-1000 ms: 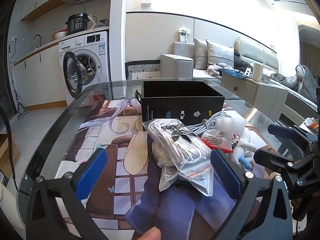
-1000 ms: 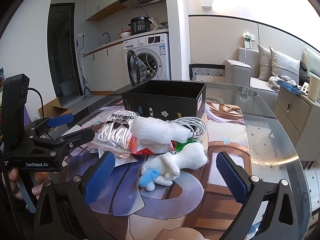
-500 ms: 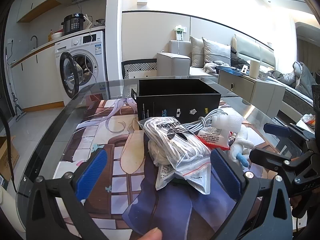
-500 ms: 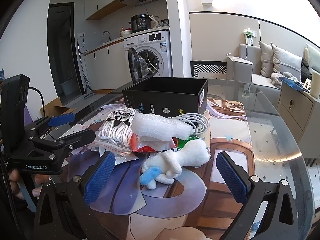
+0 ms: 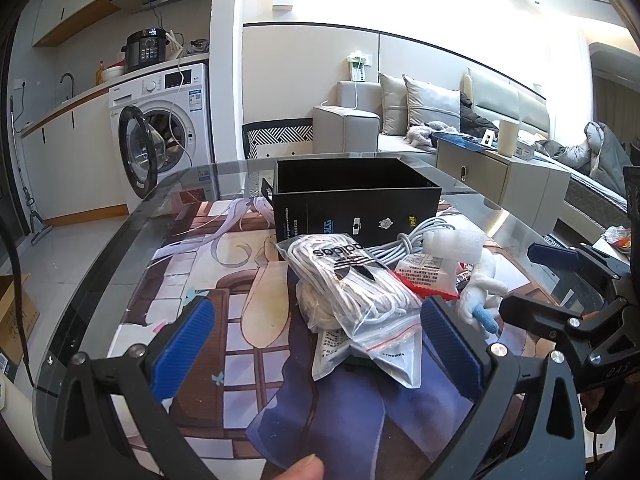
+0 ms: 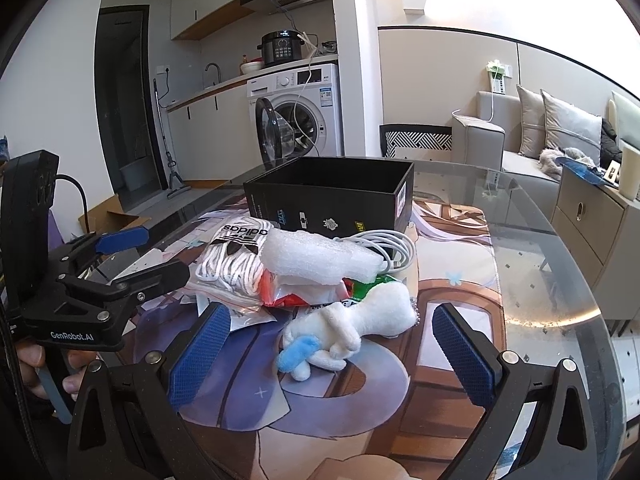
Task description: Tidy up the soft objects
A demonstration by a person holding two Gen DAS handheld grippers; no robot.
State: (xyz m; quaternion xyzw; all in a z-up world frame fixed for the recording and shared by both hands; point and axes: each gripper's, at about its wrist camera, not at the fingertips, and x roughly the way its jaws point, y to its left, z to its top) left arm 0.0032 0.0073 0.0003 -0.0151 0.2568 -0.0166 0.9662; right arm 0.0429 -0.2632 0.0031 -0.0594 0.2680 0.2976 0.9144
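A pile of soft things lies on the glass table in front of an open black box (image 5: 356, 200) (image 6: 332, 200). It holds a clear bag of white laces (image 5: 352, 280) (image 6: 232, 256), a white foam piece (image 6: 320, 258) (image 5: 456, 244), a coiled white cable (image 6: 384, 244), red and green packets (image 6: 304, 294) and a white plush toy with a blue tip (image 6: 348, 326) (image 5: 480, 292). My left gripper (image 5: 316, 344) is open and empty, just short of the lace bag. My right gripper (image 6: 332, 352) is open and empty, around the plush toy's near side.
A printed mat (image 6: 452, 280) covers the round glass table (image 6: 560, 264). A washing machine (image 5: 164, 132) with its door open stands behind on the left, a sofa (image 5: 420, 120) and a cabinet (image 5: 500, 176) on the right. Each gripper shows in the other's view (image 5: 580, 312) (image 6: 92, 288).
Both grippers have drifted slightly, so the pile and box shift a little in both views. Both stay open and the pile has not moved.
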